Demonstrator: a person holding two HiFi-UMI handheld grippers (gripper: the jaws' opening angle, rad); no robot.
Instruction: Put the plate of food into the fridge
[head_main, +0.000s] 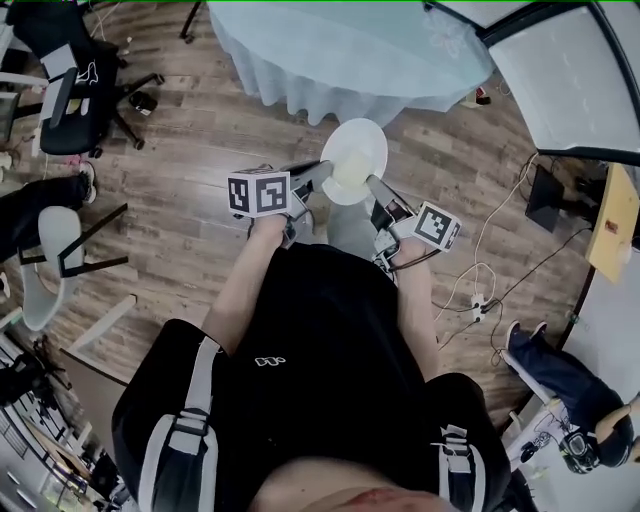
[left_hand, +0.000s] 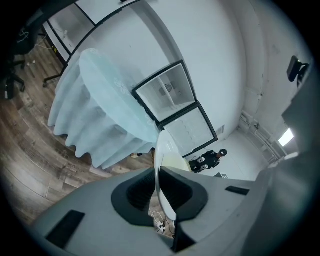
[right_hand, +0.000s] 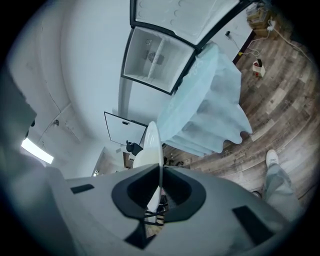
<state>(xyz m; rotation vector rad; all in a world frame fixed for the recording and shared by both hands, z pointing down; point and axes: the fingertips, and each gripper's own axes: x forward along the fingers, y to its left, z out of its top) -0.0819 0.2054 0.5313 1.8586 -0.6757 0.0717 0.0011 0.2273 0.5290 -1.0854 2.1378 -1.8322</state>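
Observation:
A white plate (head_main: 358, 150) with pale yellowish food (head_main: 347, 176) on it hangs in the air before me, held by both grippers. My left gripper (head_main: 324, 173) is shut on the plate's left rim and my right gripper (head_main: 373, 183) is shut on its right rim. In the left gripper view the plate (left_hand: 161, 150) stands edge-on between the jaws of that gripper (left_hand: 159, 184); the right gripper view shows the same rim (right_hand: 152, 142) clamped by the right gripper (right_hand: 160, 187). The open white fridge (head_main: 560, 80) is at the upper right, also the fridge (left_hand: 172, 92) and fridge (right_hand: 155, 60) beyond the table.
A round table with a light blue cloth (head_main: 340, 50) stands just past the plate. A black office chair (head_main: 70, 90) is at the left. Cables and a power strip (head_main: 478, 303) lie on the wooden floor at the right, near a seated person (head_main: 565, 385).

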